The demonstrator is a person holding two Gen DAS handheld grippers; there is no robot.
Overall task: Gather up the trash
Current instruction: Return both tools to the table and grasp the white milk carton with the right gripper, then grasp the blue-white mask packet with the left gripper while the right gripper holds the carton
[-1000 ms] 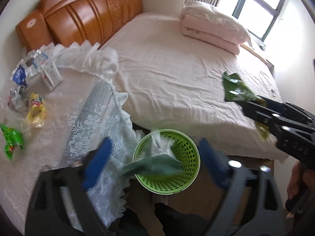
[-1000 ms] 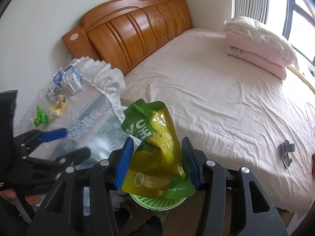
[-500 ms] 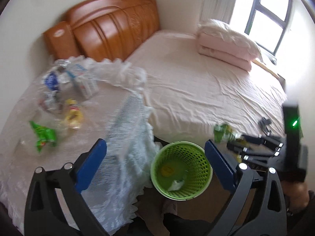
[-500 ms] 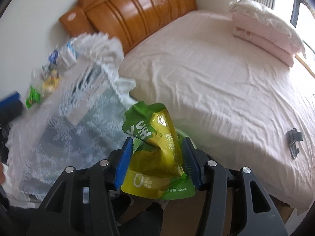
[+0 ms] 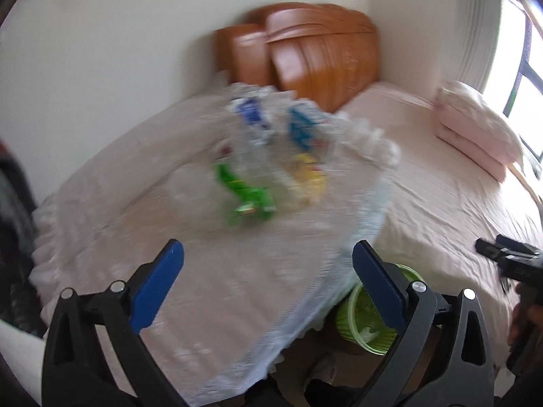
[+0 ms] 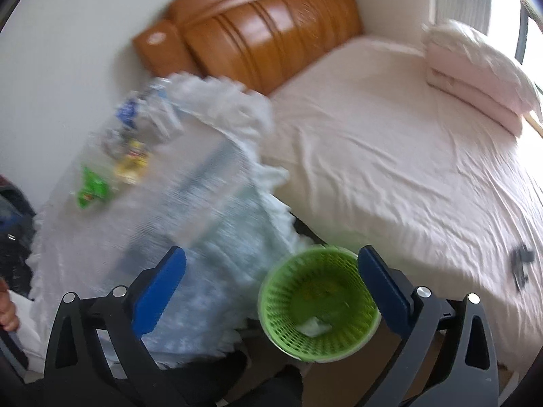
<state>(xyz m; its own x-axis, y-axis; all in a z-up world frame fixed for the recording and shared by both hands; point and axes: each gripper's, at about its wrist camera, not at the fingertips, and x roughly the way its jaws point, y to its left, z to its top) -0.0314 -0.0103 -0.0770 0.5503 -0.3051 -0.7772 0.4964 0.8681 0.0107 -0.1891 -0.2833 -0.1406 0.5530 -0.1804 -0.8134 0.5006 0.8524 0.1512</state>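
— Trash: where is it lying?

— Your green wrapper (image 5: 249, 200) and yellow packet (image 5: 310, 178) sit among other litter on the lace-covered table (image 5: 210, 271); the blur hides what the rest is, maybe bottles. The green basket (image 6: 319, 302) stands on the floor between table and bed (image 6: 390, 169).

— And your grippers?

— Your right gripper (image 6: 271, 291) has just been opening; its jaws stand wide over the basket, nothing between them. Your left gripper (image 5: 268, 288) gapes wide too, empty, above the table.

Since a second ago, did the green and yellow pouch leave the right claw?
Yes. The right claw has just been opening and is empty; the pouch that hung above the green basket is gone from between its fingers.
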